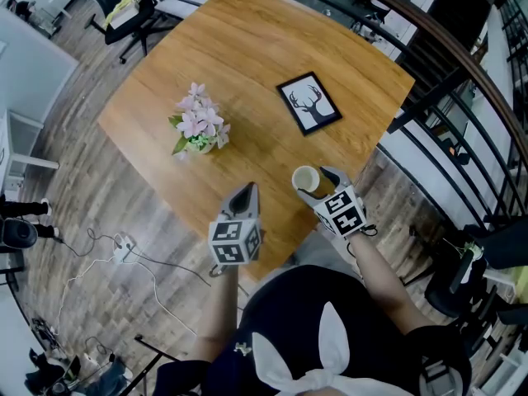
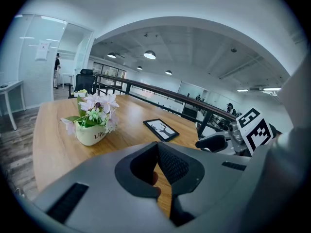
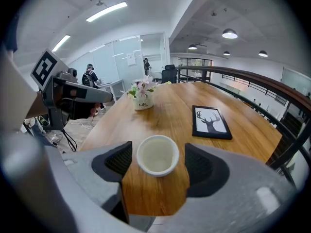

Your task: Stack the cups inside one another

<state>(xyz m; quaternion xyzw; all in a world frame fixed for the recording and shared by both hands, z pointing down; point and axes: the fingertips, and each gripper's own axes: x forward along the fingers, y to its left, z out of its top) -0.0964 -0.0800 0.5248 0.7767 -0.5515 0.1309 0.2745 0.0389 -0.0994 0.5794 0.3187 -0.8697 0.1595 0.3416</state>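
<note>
Jaws of the right tongs (image 3: 158,155) stand wide apart, one to each side of a white cup (image 1: 304,177). A strip of bare wood shows between each pad and the cup wall, so nothing is gripped. Cup upright, mouth up, empty, standing on the wooden table (image 1: 247,64) close to the corner nearest the person, just in from the edge on the railing side. Right marker cube (image 1: 345,211) sits behind the jaws, out past that edge.

Left tongs (image 2: 156,153): jaws closed together at the tips (only a thin wedge of table shows lower down between the pads), holding nothing. Tip points over the table near the same corner, by the other near edge, beside the right tongs and apart from the cup. Left marker cube (image 1: 235,242) hangs past the table edge, above the floor.

Further out on the table:
- Black-framed picture of a deer (image 1: 308,104), lying flat toward the railing-side edge, well beyond the cup.
- Small white pot of pink flowers (image 1: 198,130), upright toward the opposite edge, well apart from both picture and cup.

Off the table: dark railing (image 1: 462,81) along the right; black office chair (image 1: 124,7) past the far left corner; cables (image 1: 124,246) on the plank floor at left
</note>
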